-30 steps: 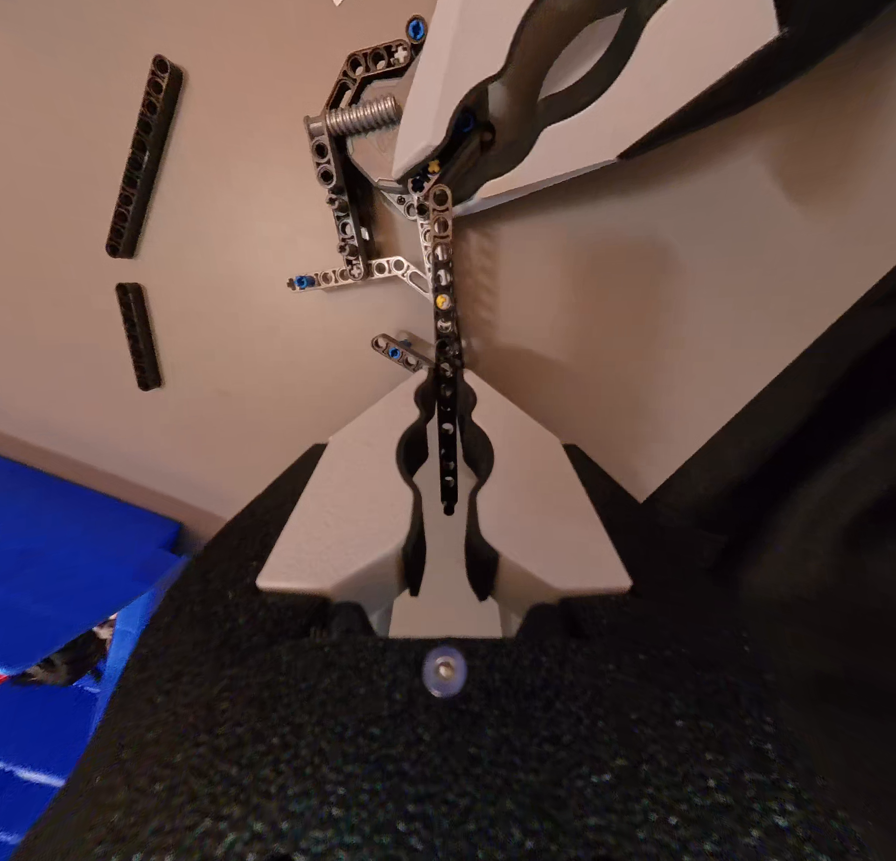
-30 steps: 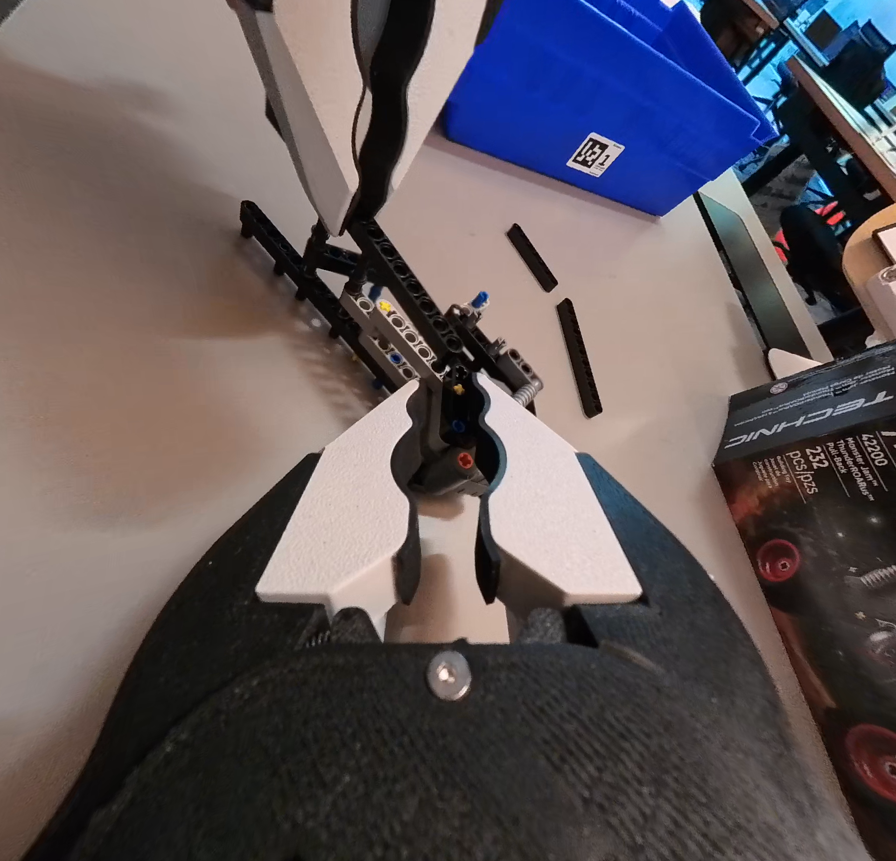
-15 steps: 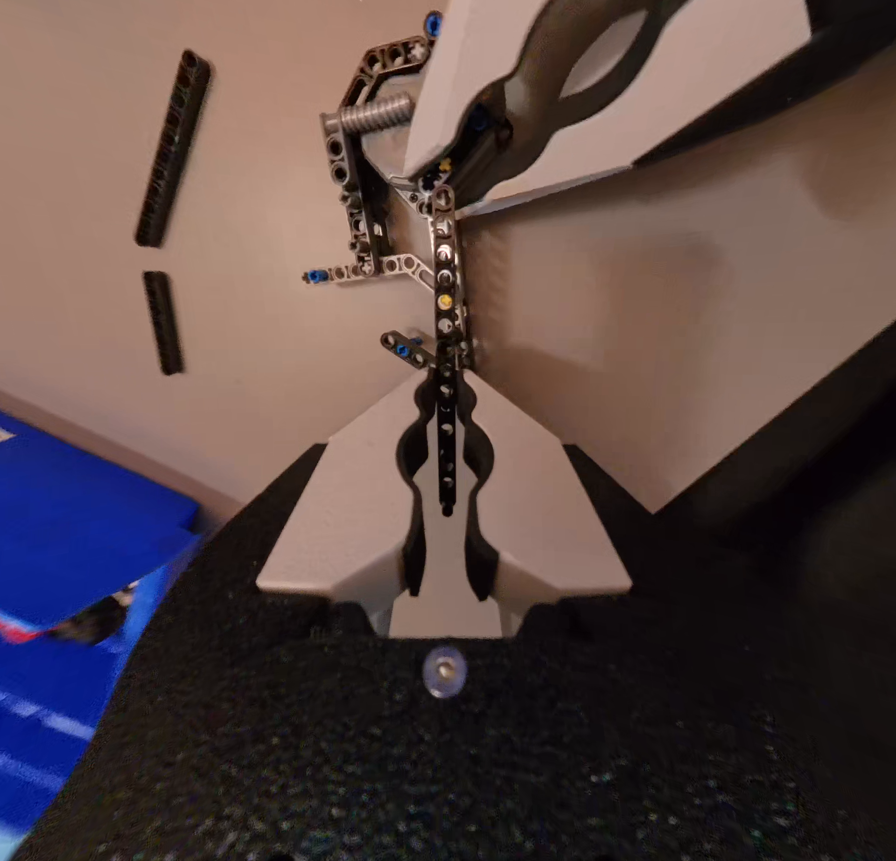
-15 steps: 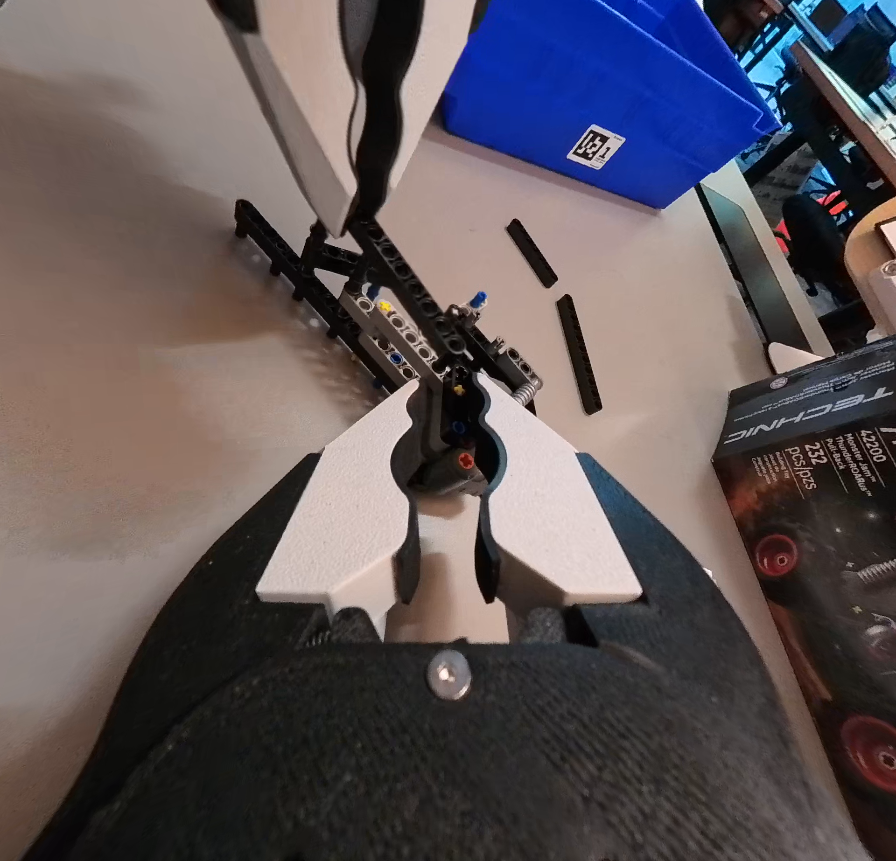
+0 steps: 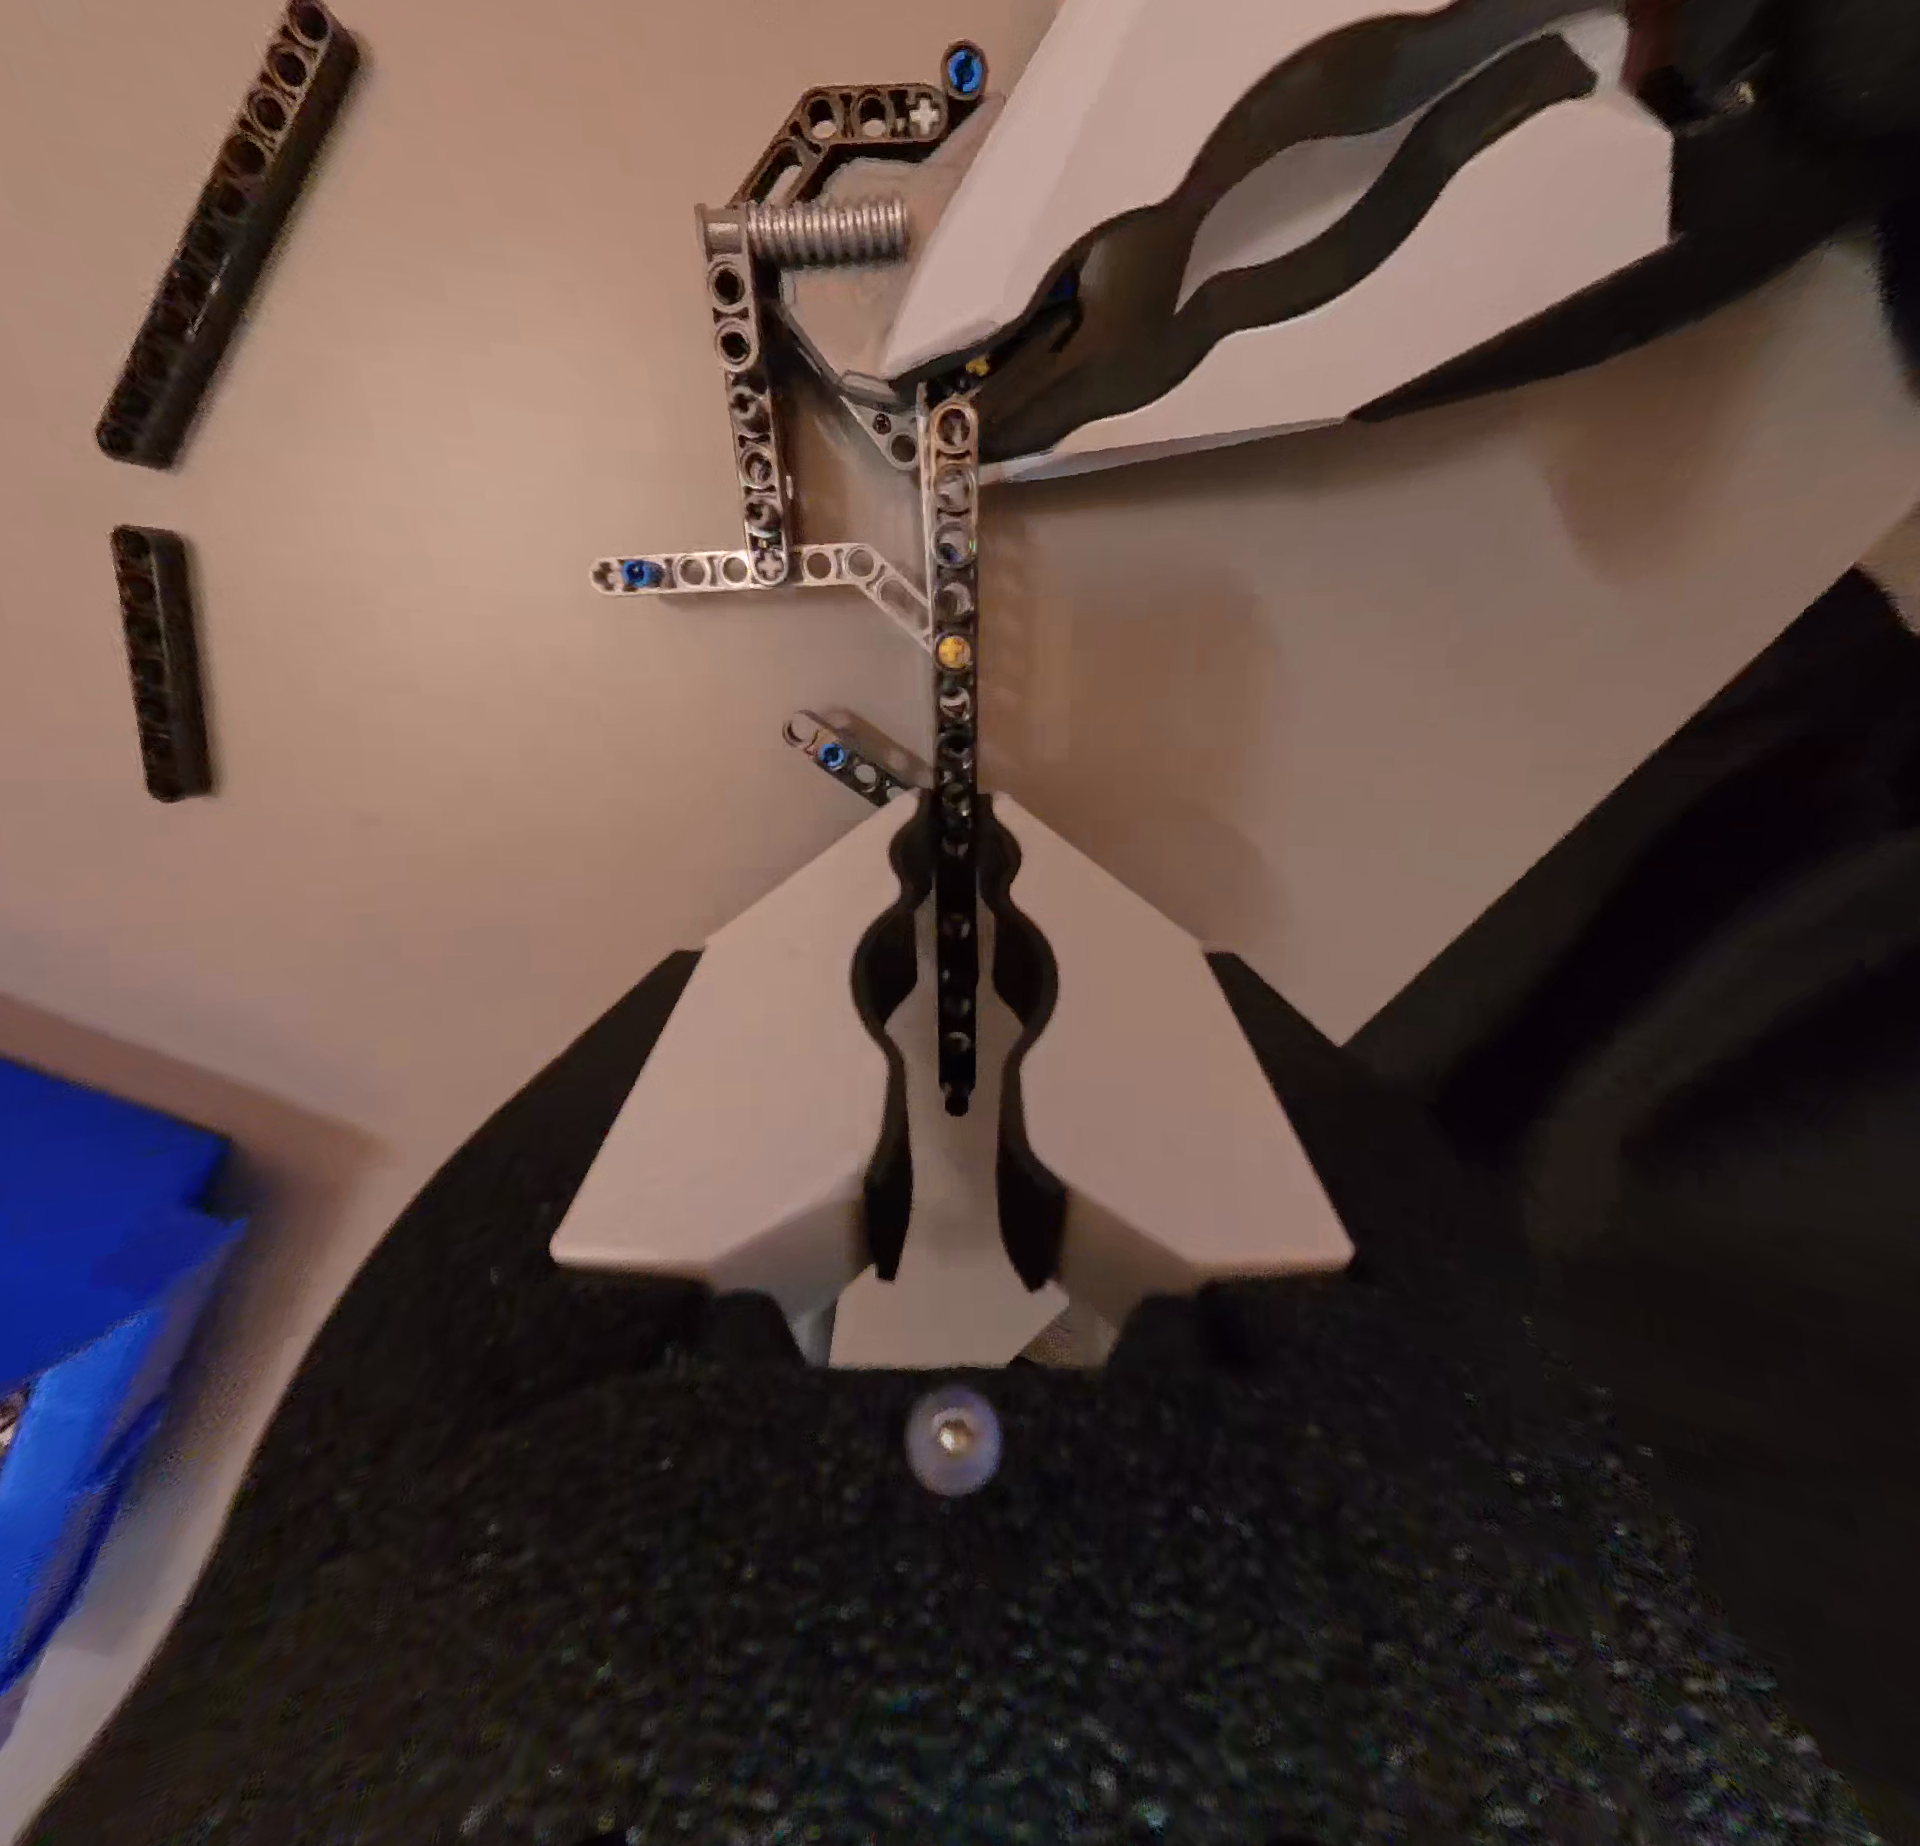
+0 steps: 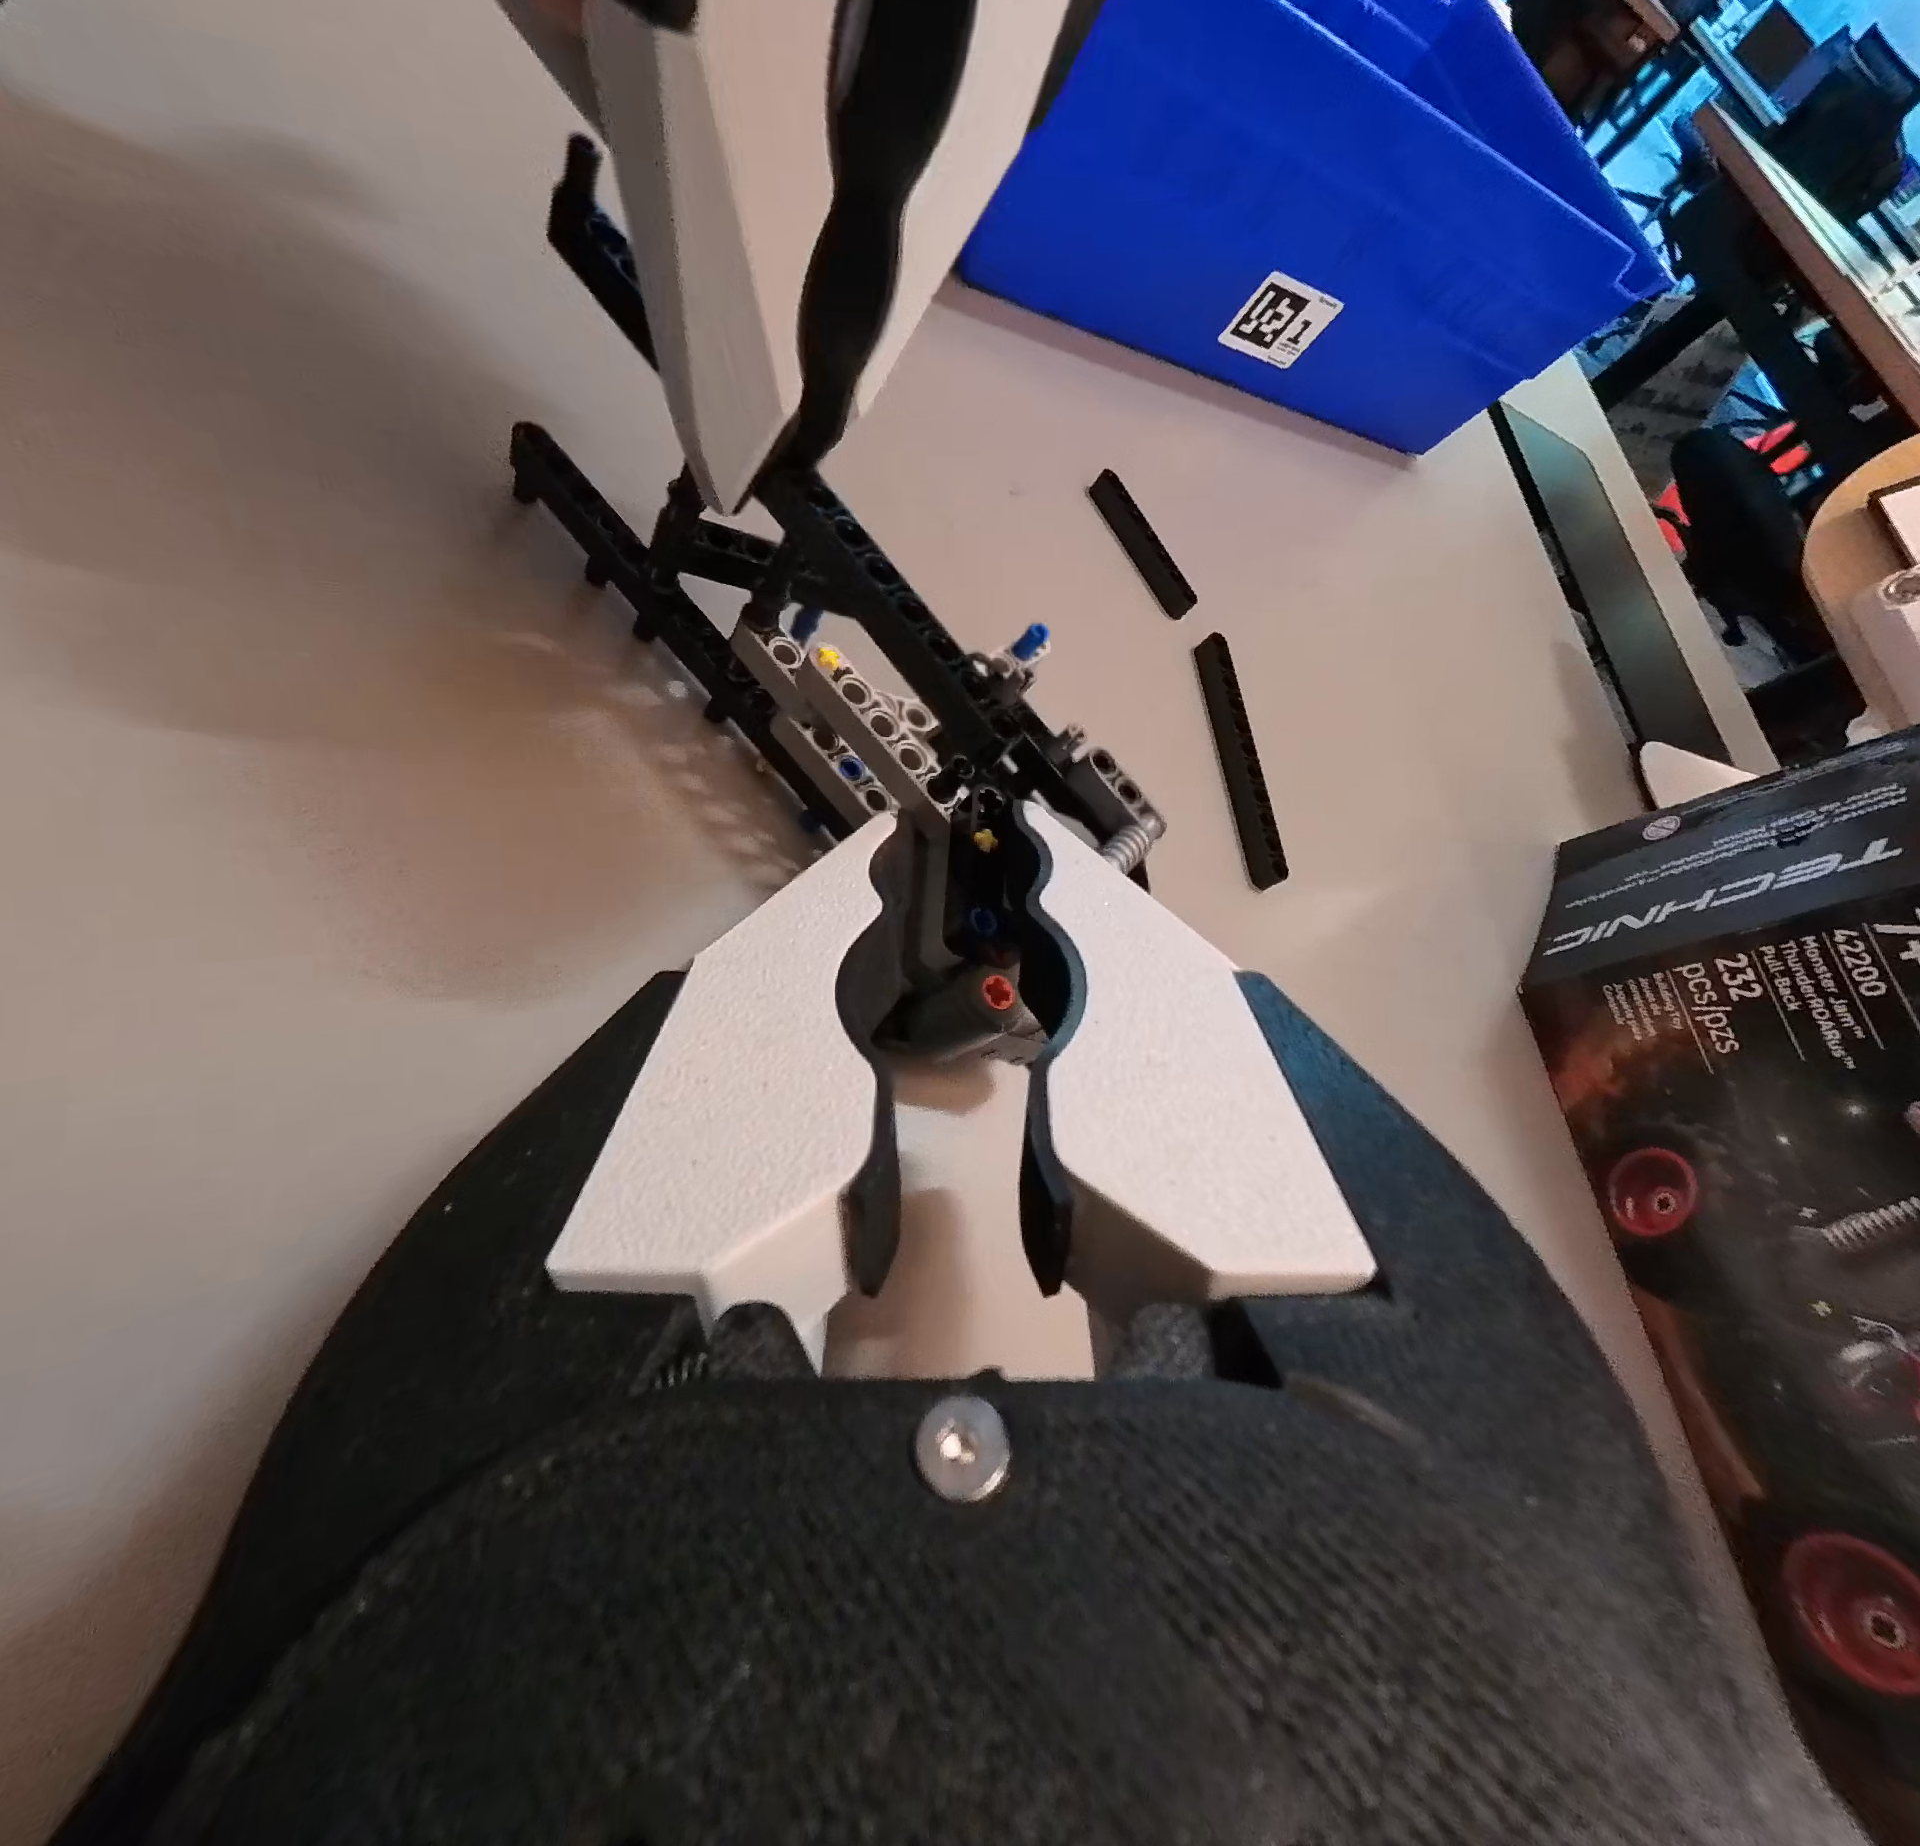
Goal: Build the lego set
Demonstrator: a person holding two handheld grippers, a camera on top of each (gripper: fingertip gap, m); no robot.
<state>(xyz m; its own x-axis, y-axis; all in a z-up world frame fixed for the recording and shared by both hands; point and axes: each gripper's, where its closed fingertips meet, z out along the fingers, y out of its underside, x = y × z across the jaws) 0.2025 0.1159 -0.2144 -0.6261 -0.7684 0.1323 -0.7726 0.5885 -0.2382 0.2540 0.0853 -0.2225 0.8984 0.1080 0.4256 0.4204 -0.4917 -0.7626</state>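
Left gripper (image 5: 956,820): fingers clamped on a long black beam (image 5: 954,923) of the lego frame (image 5: 831,425). The beam runs straight out between the fingers, its near end lying in the gap between the pads.

Right gripper (image 6: 961,840): fingers closed on the near end of the frame, gripping a dark block with a red pin (image 6: 995,988). In the left wrist view this gripper (image 5: 977,383) comes in from the upper right and pinches the frame's far end, just where the grey beam (image 5: 951,487) tops the black one.

Frame held between both grippers, close over the desk (image 5: 436,653); whether its lower beam touches the surface I cannot tell. Parts seen on it: grey spring (image 5: 831,233), angled black beam (image 5: 852,129) at the far end, light grey arm (image 5: 727,570) sticking left with a blue pin (image 5: 634,575), a yellow pin (image 5: 953,650) on the long beam.

Loose on the desk, well apart from the frame: a long black bar (image 5: 223,238) and a shorter black bar (image 5: 161,658), both lying flat to the left in the left wrist view.

Right wrist view: blue bin (image 6: 1299,186) with a white tag at the far side of the desk; dark printed box (image 6: 1745,1121) at the right edge. The left gripper (image 6: 790,456) comes down from above onto the frame.
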